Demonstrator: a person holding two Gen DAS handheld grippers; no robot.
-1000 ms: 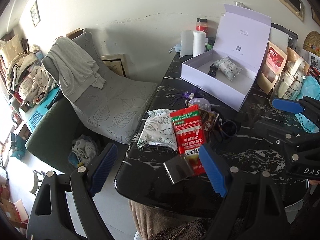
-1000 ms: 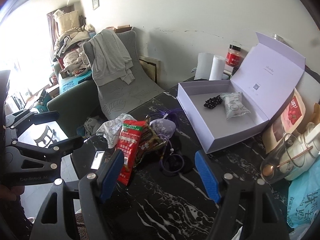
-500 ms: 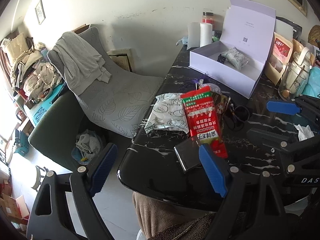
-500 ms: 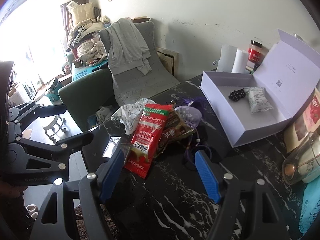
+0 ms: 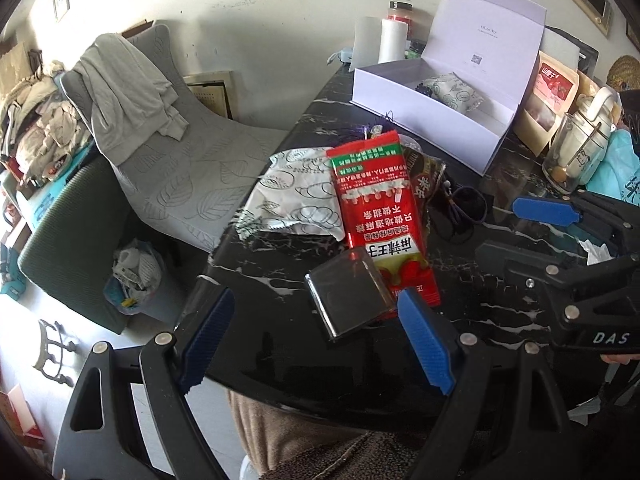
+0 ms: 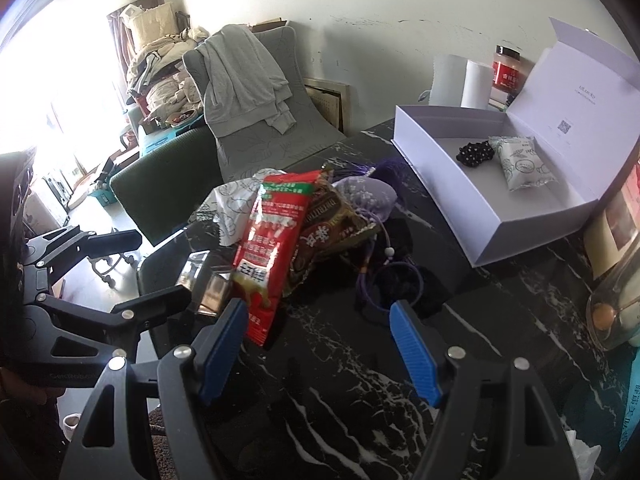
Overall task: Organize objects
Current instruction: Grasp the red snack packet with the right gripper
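A pile lies on the black marble table (image 5: 460, 280): a red snack packet (image 5: 378, 208), a white printed pouch (image 5: 296, 196), a brown wrapper (image 6: 328, 220), a lilac sachet (image 6: 368, 200), purple cords (image 6: 384, 280) and a small shiny dark box (image 5: 348, 296). The open white box (image 6: 500, 196) holds a white pouch (image 6: 524, 162) and a black beaded item (image 6: 474, 152). My left gripper (image 5: 316, 340) is open, its fingers on either side of the shiny box. My right gripper (image 6: 316, 348) is open and empty, just short of the pile.
Paper rolls (image 5: 380, 44) and a red-lidded jar (image 5: 400, 10) stand behind the box. A glass jug (image 5: 576, 152) and red-window bags (image 5: 552, 96) are at the right. A grey-covered chair (image 5: 168, 152) and a bin (image 5: 132, 280) stand left of the table.
Both grippers have come closer to the pile. The left one has moved in so that the shiny box sits between its open fingers. Nothing on the table has moved.
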